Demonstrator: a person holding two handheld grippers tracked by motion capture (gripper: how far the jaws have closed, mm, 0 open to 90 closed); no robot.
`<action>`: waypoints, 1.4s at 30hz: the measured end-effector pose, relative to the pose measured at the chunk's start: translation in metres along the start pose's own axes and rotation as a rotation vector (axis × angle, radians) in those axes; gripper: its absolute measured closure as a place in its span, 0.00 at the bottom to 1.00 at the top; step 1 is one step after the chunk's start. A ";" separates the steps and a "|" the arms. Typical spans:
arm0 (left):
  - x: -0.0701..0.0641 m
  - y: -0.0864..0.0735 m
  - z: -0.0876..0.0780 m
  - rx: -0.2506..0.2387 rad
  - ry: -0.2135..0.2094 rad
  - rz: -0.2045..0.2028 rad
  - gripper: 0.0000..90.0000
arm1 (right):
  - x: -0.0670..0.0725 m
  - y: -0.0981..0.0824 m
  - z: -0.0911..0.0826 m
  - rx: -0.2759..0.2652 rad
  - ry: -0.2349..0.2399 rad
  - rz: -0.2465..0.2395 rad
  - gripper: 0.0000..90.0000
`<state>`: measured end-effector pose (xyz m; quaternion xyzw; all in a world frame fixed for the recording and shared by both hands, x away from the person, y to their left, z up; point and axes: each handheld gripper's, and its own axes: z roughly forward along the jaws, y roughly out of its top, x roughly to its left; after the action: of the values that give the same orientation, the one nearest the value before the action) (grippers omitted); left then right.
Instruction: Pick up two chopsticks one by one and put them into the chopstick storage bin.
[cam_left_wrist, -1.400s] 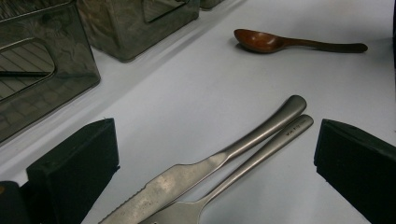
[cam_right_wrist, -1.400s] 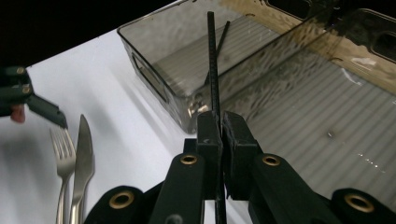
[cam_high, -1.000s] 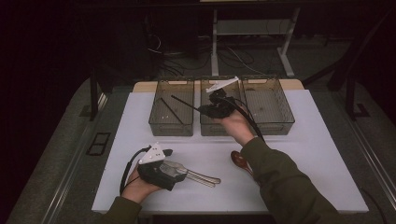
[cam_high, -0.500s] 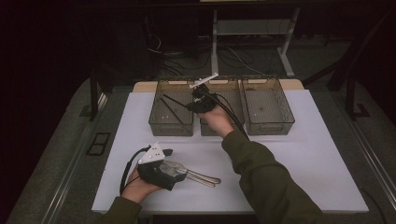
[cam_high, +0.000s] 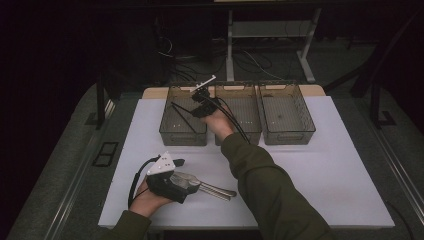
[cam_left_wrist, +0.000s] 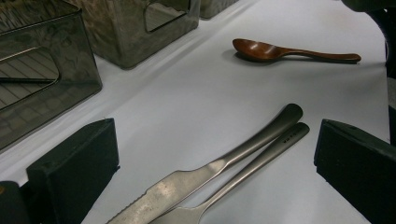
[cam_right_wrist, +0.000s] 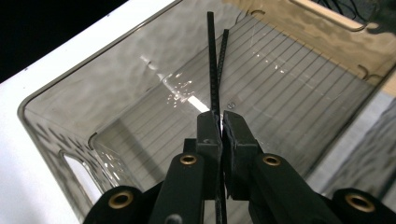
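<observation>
Over the leftmost of three smoky translucent plastic bins (cam_high: 182, 131), at the far side of the white desk (cam_high: 325, 175), the right gripper (cam_high: 199, 102) hangs with its jaws clamped on a pair of thin black chopsticks (cam_right_wrist: 214, 65). In the right gripper view the two sticks run up from between the closed jaws and point down into that bin, their far tips close together above its ribbed floor. In the high view the chopsticks (cam_high: 181, 112) slant from the gripper toward the left wall of the bin, the gripper's white plate tilted above the bin's back rim. The person's dark green sleeve (cam_high: 270, 190) stretches from the near edge of the desk up to this bin.

Well nearer than the leftmost bin, toward the near left part of the desk, the left gripper (cam_high: 192, 184) rests in the person's left hand with its jaws apart. In the left gripper view a steel table knife (cam_left_wrist: 219, 168) and a second steel utensil (cam_left_wrist: 252, 168), whose head is cut off by the frame's edge, lie side by side on the desk between the open jaws, touching neither. Beyond them, apart from the steel pieces and nearer than the bins, lies a dark brown wooden spoon (cam_left_wrist: 275, 50).
</observation>
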<state>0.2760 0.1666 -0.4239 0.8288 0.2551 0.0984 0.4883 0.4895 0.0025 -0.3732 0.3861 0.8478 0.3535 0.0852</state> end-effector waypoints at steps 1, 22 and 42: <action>0.000 0.000 0.000 0.001 0.000 0.000 0.00 | 0.001 0.001 0.002 0.005 0.001 0.004 0.94; -0.001 0.000 0.001 -0.001 0.000 0.002 0.00 | 0.005 0.003 -0.004 -0.023 0.062 -0.017 0.73; 0.000 0.000 0.000 0.007 0.008 0.012 0.00 | -0.011 -0.033 -0.079 -0.143 0.145 -0.097 0.45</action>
<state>0.2760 0.1668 -0.4240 0.8317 0.2523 0.1036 0.4837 0.4443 -0.0626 -0.3380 0.3108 0.8421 0.4356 0.0679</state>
